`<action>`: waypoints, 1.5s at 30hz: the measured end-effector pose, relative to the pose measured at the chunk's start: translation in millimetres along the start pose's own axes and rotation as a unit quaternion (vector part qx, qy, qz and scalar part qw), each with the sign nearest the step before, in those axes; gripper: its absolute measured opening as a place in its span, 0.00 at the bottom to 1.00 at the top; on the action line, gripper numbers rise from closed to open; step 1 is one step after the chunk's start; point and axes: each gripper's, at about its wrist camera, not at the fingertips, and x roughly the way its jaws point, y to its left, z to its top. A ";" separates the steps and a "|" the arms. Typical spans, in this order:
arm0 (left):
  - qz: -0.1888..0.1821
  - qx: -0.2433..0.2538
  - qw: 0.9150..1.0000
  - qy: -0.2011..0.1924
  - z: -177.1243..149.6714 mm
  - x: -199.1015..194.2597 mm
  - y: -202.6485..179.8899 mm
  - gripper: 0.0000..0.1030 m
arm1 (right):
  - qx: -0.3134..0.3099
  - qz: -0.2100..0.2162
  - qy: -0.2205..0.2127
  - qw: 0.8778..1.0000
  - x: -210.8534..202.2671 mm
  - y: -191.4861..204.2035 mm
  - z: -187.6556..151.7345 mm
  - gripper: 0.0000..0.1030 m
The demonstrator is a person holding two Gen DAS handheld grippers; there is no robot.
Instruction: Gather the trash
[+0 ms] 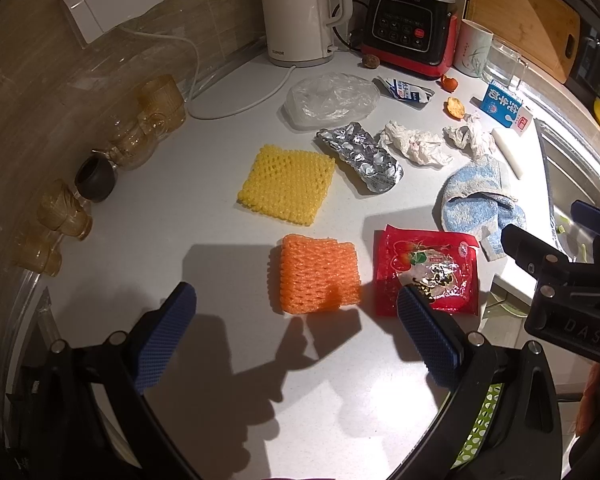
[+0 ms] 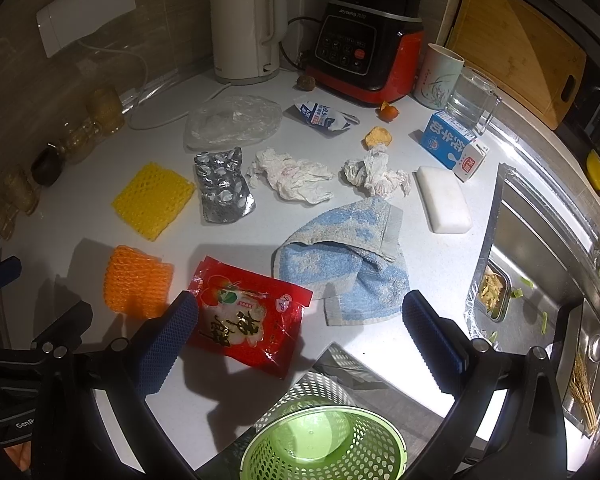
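1. Left gripper (image 1: 296, 320) – fingers spread wide, holding nothing. The orange foam fruit net (image 1: 315, 278) lies flat on the white countertop (image 1: 220, 360) just ahead of it, between the two fingertips' lines of travel, not touched.
2. Right gripper (image 2: 300, 316) – also spread, empty. The red crinkled plastic snack wrapper (image 2: 252, 318) lies directly ahead, its left edge under the left finger pad (image 2: 168, 344); contact cannot be told.
3. Green perforated plastic bin (image 2: 322, 444) sits below and behind the right gripper, at the counter's edge. Nothing visible inside it, so collection looks barely begun.
4. Risk: the foam net is thin and springy – a flat-lying sheet may slide ahead of closing pads instead of lifting. A shallow approach would cause it.
5. Risk: the wrapper is slick film; a pinch on one corner could slip out on the way to the bin.
6. Risk: the two grippers work near each other; the right one shows at the left one's right side (image 1: 540, 256). Reaching for net and wrapper together could make them collide.
7. Risk: the blue-and-white terry cloth (image 2: 340, 268) lies just beyond the wrapper, right of centre. An overreach could snag it, and it is probably not trash.
8. Farther ahead: crumpled white tissue (image 2: 292, 176), silver foil blister sheet (image 2: 222, 186), yellow foam net (image 2: 152, 200) – all well apart from both grippers, still to be gathered.
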 end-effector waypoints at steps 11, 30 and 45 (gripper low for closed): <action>-0.010 0.009 1.000 0.001 -0.7 6.2 -0.6 0.94 | 0.006 0.000 0.002 1.000 4.1 -8.0 -2.3 0.98; -0.035 0.021 0.999 -0.026 -6.8 23.5 -2.1 0.94 | 0.045 -0.014 -0.052 0.998 -30.9 -60.1 -36.1 0.98; -0.051 0.018 0.999 0.003 -9.0 81.4 5.1 0.94 | 0.019 0.038 -0.023 0.999 2.7 -63.2 -59.0 0.98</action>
